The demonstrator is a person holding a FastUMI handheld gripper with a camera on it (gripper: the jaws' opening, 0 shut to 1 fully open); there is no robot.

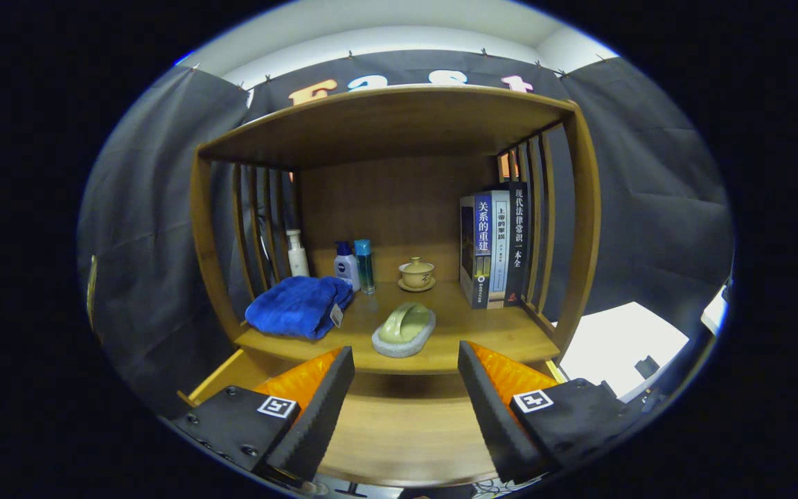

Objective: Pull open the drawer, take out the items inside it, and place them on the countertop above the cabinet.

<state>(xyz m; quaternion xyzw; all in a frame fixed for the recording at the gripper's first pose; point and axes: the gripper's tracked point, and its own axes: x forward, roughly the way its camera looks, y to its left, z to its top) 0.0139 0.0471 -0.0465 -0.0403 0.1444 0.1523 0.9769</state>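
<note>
drawer point(399, 436) under open, empty gripper point(406, 378)

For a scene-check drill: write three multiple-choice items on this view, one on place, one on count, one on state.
1. The blue towel lies:
A. left of the green soap dish
B. on the books
C. between the fingers

2. Books standing upright:
A. one
B. three
C. six

3. The hand-held gripper is:
A. shut on the towel
B. shut on the lidded cup
C. open

Key: 1 A, towel sits left of the dish on the countertop; 2 B, three spines show; 3 C, fingers apart, nothing between them.
</note>
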